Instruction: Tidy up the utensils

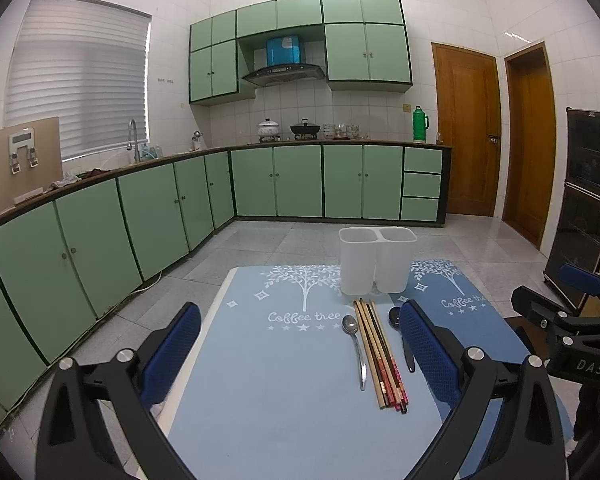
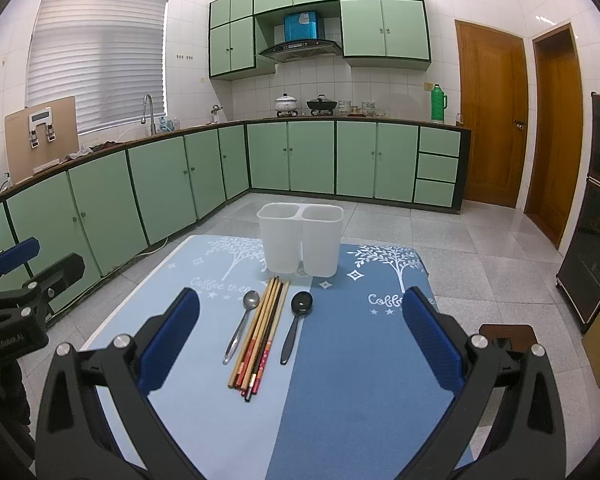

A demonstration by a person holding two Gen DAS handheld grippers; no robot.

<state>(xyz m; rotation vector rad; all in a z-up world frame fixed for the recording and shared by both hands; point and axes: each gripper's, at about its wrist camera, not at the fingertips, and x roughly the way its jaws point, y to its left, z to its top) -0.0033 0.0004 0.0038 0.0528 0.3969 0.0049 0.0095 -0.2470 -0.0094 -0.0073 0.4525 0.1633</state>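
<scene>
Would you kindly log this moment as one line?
left gripper: open | right gripper: open | spoons, chopsticks: on mat | holder: looks empty

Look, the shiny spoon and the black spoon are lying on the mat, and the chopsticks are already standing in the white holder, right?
Not quite. The chopsticks are not in the white holder; they lie flat on the mat, between the shiny spoon and the black spoon. The right wrist view shows it. Both spoons do lie on the mat.
</scene>
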